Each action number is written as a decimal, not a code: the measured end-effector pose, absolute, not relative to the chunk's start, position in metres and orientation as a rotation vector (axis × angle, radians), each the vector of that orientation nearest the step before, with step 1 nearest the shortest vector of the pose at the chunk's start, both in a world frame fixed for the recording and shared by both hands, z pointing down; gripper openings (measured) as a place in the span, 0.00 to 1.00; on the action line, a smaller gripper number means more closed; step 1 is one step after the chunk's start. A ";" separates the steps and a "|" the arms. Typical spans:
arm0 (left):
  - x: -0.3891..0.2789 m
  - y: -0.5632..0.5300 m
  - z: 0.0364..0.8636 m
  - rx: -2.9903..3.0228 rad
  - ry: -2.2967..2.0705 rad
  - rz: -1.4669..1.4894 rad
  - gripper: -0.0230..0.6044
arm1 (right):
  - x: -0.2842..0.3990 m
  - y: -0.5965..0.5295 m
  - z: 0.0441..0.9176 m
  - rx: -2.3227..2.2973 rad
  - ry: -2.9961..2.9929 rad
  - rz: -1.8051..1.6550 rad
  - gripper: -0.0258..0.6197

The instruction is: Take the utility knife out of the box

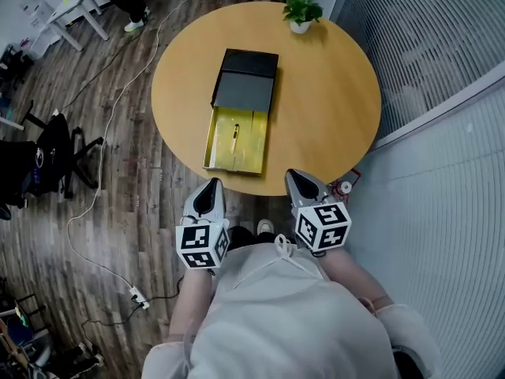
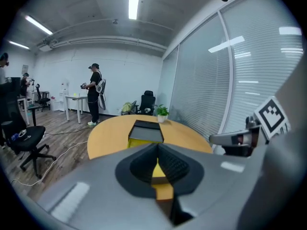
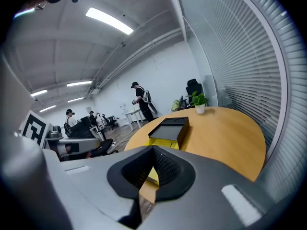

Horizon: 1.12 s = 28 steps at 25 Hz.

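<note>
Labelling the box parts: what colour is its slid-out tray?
Yellow; the slid-out inner tray shows best in the head view.

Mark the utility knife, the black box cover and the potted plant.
Small utility knife (image 1: 235, 136), head view, mid-body.
Black rectangular box cover (image 1: 246, 79), head view, top face.
Green leafy potted plant (image 1: 301, 8), head view, leaves.

A round wooden table bears a half-open yellow-and-black box and a potted plant.

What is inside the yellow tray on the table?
A knife lies in the open near part of the tray, alone as far as shows. The black lid covers the far end, so anything under it cannot be seen.
</note>
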<state>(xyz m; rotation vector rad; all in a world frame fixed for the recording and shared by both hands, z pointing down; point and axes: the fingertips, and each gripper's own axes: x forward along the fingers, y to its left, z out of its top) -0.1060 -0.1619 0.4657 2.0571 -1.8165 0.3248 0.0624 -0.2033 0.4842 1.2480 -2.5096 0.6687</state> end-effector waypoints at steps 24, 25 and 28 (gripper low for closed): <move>-0.113 -0.357 0.627 1.933 -1.395 0.698 0.16 | 0.037 -0.353 0.543 1.361 -2.285 0.783 0.04; -0.112 -0.361 0.635 1.922 -1.380 0.720 0.18 | 0.037 -0.355 0.546 1.361 -2.277 0.791 0.04; -0.110 -0.371 0.655 1.899 -1.347 0.781 0.22 | 0.038 -0.360 0.554 1.363 -2.253 0.810 0.04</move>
